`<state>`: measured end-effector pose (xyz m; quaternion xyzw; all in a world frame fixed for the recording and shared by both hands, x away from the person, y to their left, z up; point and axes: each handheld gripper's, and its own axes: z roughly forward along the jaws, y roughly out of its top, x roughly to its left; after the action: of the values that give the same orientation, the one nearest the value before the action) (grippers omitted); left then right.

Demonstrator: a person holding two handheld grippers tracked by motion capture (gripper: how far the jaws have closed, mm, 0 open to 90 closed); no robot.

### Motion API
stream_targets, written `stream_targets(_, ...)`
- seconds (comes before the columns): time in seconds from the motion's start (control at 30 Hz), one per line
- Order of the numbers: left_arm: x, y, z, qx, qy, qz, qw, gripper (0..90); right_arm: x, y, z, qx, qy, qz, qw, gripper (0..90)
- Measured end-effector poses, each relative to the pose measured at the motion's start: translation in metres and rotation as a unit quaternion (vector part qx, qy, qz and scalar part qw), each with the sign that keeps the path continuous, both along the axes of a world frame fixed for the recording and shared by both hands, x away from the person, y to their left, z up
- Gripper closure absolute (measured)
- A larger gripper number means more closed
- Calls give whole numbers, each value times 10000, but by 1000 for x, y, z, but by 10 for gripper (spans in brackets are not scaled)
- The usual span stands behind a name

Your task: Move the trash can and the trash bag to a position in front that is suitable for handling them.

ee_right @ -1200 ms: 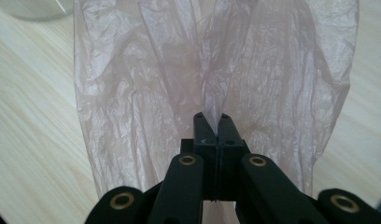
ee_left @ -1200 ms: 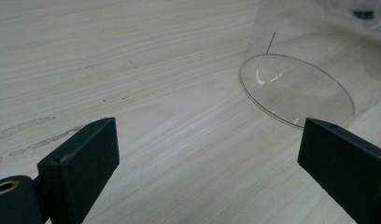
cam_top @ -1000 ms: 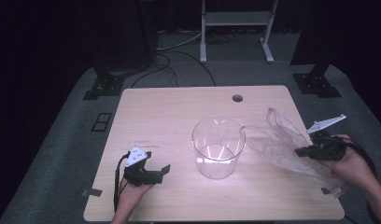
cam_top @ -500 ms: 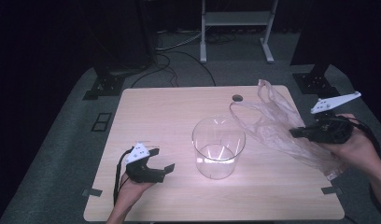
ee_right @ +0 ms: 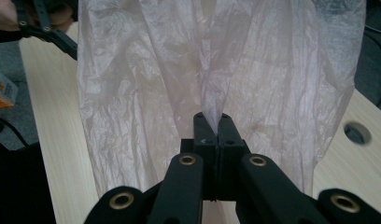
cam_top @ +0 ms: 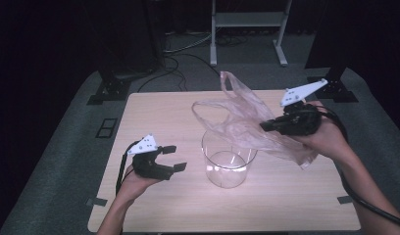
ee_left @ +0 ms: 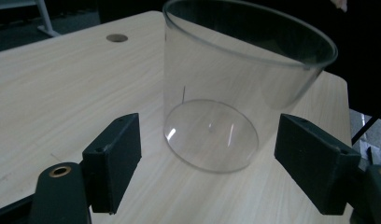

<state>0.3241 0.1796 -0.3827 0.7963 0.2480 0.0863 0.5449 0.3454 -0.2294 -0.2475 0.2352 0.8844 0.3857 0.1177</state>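
- We see a thin, see-through plastic bag, crinkled and faintly pinkish, held up in the air over the right half of the wooden table.
- We see its film spread in loose folds, with a handle loop standing up at its far end; in the right gripper view the bag hangs as a wide wrinkled sheet gathered to a narrow tuck at the jaws.
- Its long axis runs slantwise, from the far top loop near the table's middle down to the near right, where its low end hangs under the right hand.
- The bag's left part hangs over a clear, upright, open-topped plastic cup standing near the table's middle.
- The right gripper has its jaws pressed together on a fold of the bag; in its own view the gripper pinches the tuck tightly.
- The left gripper sits near left of the cup, off the table, holding nothing.
- Its jaws have just been closing, yet they stand spread; in its own view the gripper frames the cup without touching it.
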Motion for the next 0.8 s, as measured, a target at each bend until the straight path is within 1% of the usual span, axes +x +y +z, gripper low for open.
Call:
stream_targets(0.1,7,1,8,-93,-14,26,10000,214,6,20,4,3,-52,206,9998,896)
stream_targets(0.17,10,1,11,-156,1,0,9999,214,11,34,5,-39,-92,338,9994,896)
stream_targets(0.23,14,1,15,-142,-32,2,9999,215,15,48,6,-97,-99,448,9989,896)
stream_targets(0.3,17,1,20,-191,-34,-29,9998,215,19,59,5,-107,-105,570,9983,896)
stream_targets(0.47,23,1,32,-201,-142,-43,9997,215,28,87,3,-89,-149,753,9970,895)
stream_targets(0.67,26,2,39,-342,-149,21,9993,215,36,118,2,50,-287,919,9953,895)
stream_targets(0.73,27,2,39,-381,-164,33,9991,215,38,125,0,114,-289,966,9948,895)
stream_targets(0.8,28,2,38,-397,-182,31,9990,215,40,132,-4,164,-236,1003,9945,893)
